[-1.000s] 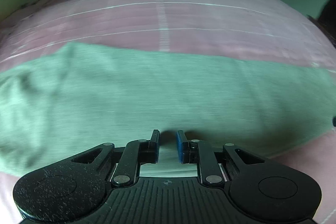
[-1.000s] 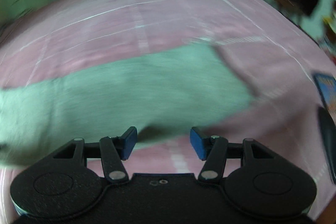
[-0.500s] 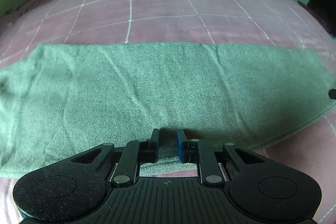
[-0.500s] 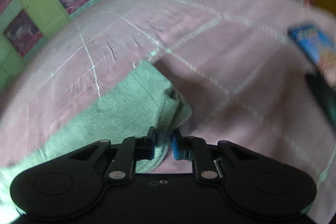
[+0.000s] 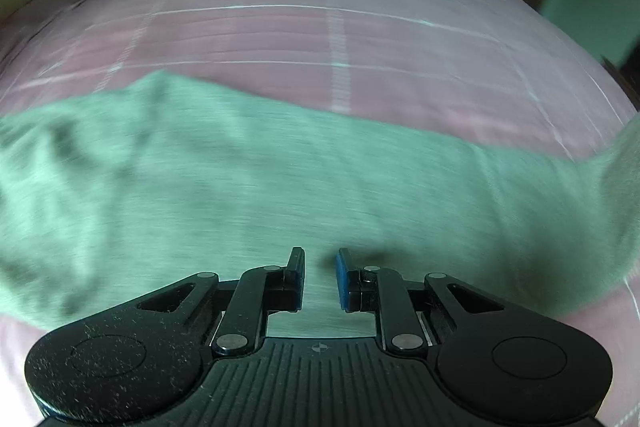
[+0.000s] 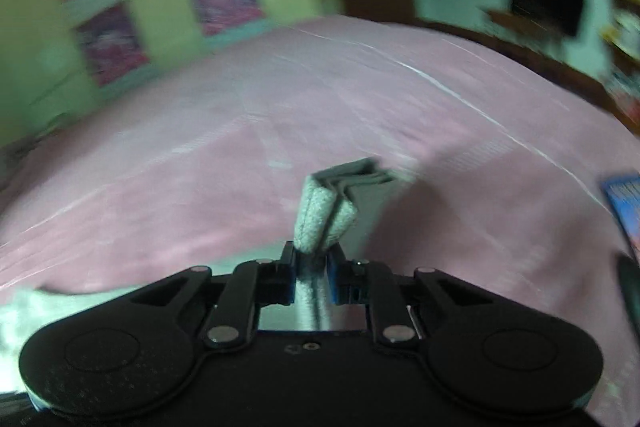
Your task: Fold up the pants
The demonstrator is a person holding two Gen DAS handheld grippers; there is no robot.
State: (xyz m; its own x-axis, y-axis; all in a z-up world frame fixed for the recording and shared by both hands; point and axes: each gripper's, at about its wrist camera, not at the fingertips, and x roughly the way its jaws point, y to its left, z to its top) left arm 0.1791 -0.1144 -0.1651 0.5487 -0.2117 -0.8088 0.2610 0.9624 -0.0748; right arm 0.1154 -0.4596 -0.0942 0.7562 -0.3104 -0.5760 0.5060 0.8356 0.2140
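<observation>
Folding is judged to be in its lifting stage. Long grey-green knit pants [image 5: 256,187] are laid across a pink bedspread with thin white grid lines [image 5: 400,43], stretched from the left edge of the left wrist view to its right edge, where the cloth is seen rising off the bed.

In the right wrist view, a bunched end of the same pants [image 6: 324,215] is pinched by the black hand-held right gripper with blue pads [image 6: 313,267]; its jaws are drawn narrow onto several layers of fabric, which stick up beyond the tips, well above the bedspread [image 6: 200,187]. Whether this end is the hem or the waist cannot be told through the blur.

The black left gripper [image 5: 320,277] is held low at the near edge of the pants with its jaws set narrowly apart. Cloth is seen in the gap and under the tips, but whether any is actually pinched cannot be told.

The next move is judged to call for the raised end to be carried over towards the opposite end, so that the garment is halved along its length. The lower layer would need to be kept flat, and the edges brought level before the cloth is let go. Some slack should be allowed, or the whole garment may be dragged along.
</observation>
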